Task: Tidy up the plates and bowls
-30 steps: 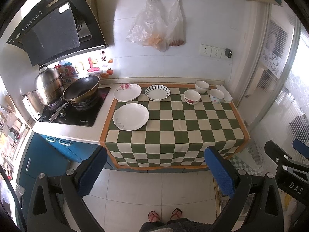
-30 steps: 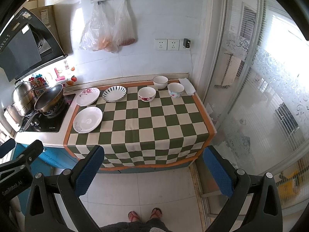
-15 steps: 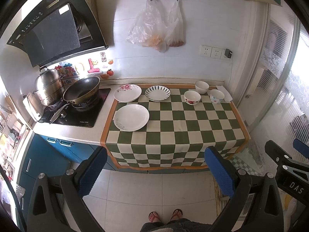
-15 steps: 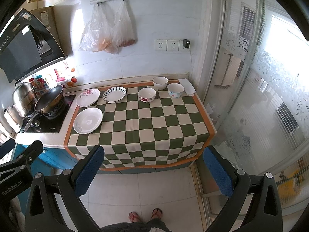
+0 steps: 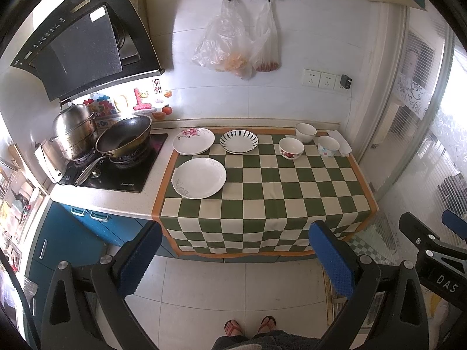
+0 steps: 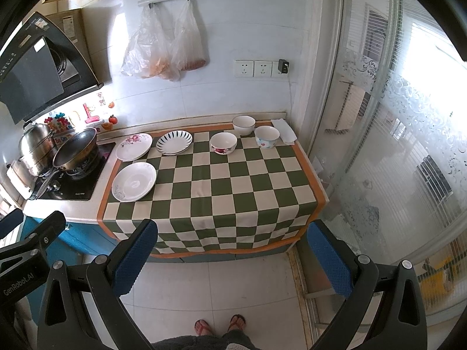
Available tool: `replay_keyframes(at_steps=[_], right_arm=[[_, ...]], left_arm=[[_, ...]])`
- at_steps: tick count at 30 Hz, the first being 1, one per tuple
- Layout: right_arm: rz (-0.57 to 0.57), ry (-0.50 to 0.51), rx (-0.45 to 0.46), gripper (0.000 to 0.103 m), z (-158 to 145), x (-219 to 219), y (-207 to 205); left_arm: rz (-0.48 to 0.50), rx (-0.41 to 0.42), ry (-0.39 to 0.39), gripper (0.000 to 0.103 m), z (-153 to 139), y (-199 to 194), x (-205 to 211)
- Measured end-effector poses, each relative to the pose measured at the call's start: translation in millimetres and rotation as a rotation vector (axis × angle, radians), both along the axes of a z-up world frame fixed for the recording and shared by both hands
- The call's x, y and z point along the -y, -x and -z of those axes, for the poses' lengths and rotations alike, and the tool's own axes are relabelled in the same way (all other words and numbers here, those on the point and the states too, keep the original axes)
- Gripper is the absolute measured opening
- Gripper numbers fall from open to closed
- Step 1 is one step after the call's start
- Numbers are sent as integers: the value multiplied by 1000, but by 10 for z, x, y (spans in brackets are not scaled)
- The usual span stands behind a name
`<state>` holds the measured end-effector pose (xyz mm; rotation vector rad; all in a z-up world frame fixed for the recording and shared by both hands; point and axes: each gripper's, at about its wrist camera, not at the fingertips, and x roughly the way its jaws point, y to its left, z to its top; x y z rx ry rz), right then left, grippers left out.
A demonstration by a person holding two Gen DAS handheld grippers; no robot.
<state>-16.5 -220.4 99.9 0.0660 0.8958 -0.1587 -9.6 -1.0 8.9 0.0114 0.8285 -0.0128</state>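
Three plates lie on the checked cloth (image 5: 277, 192): a plain white plate (image 5: 199, 178) near the left edge, a pink-flowered plate (image 5: 193, 141) behind it, and a black-striped plate (image 5: 239, 141) to its right. Three bowls stand at the back right: a red-flowered bowl (image 5: 291, 148), a plain white bowl (image 5: 305, 132) and a blue-patterned bowl (image 5: 328, 145). My left gripper (image 5: 233, 255) and right gripper (image 6: 230, 253) are both open and empty, held well back from the counter above the floor.
A wok (image 5: 124, 137) and a steel pot (image 5: 75, 134) sit on the hob at the left. A folded white cloth (image 5: 340, 141) lies at the back right corner. Plastic bags (image 5: 236, 43) hang on the wall. A glass door (image 6: 394, 160) stands to the right.
Both views have shifted very slightly; the counter sits a touch higher in frame. Nothing on the counter has moved and both grippers stay open.
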Motion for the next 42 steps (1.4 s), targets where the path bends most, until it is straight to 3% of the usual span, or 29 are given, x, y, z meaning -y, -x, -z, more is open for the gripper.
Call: replay_keyframes(at_steps=[19,25,29,33,38,42], right_arm=[[-2,-7,-3,103,-32,-65,-17],[-21,-60,13,103,93,-51,-250],[-48,-67,50,103,355,-25,-474],[-124,-91,4,103,880,-36,-882],[-223,-138,-77,103,1539,-266,-1573],[-263,-174,-132,103,1943,-548,-2117]], left_arm=[[-2,-3,4,103,-52,-57,-66],[-40,22,4,103,54,-220,-84],[-109,14,-9,103,302,-482,-178],[-206,-22,-49,103,690,-807,-351],[-284,-125,-107,103,1261,-1375,-729],[-308,-223,-81,103,1713,-1877,-1117]])
